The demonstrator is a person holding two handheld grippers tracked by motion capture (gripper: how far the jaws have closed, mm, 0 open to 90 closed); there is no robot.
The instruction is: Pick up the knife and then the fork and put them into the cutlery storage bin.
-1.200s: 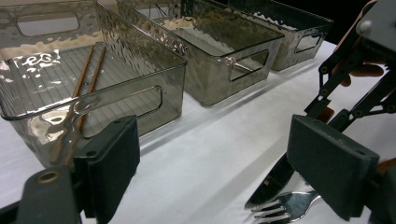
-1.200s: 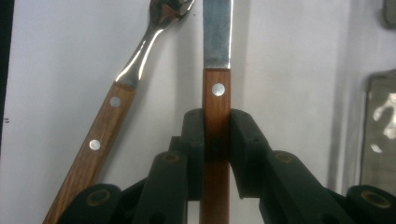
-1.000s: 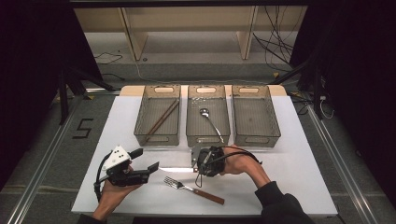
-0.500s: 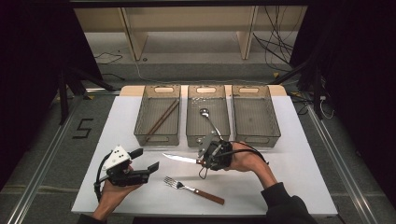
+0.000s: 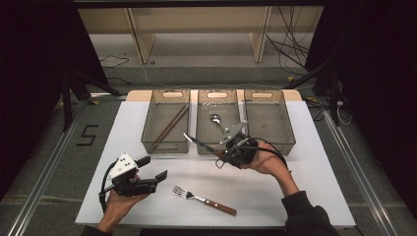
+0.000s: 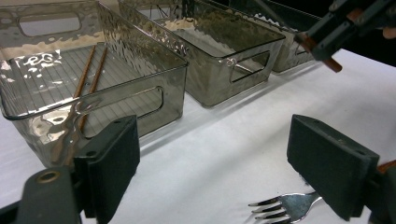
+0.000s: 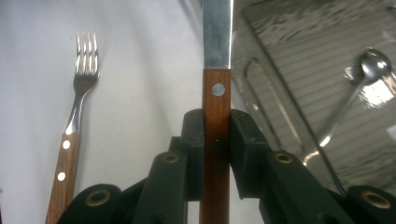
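My right gripper [image 5: 222, 156] is shut on the wooden handle of a knife [image 5: 196, 142], held above the table at the front wall of the middle bin [image 5: 216, 93]. The blade points up and left. In the right gripper view both pads squeeze the knife's handle [image 7: 215, 107], with the gripper [image 7: 215, 135] closed around it. A wood-handled fork [image 5: 204, 200] lies on the white table near the front edge. My left gripper [image 5: 151, 168] rests open at the front left, nothing between its jaws [image 6: 219, 158]; the fork's tines [image 6: 285, 207] lie just beyond its right jaw.
Three clear bins stand in a row at the back. The left bin [image 5: 147, 123] holds chopsticks [image 5: 169, 125], the middle one a spoon [image 5: 216, 119], and the right bin [image 5: 285, 123] looks bare. The table's white top [image 5: 305, 187] runs around the fork.
The right gripper has risen and moved right and toward the bins with the knife; the blade now angles up-left instead of lying level. The left gripper and fork stayed put.
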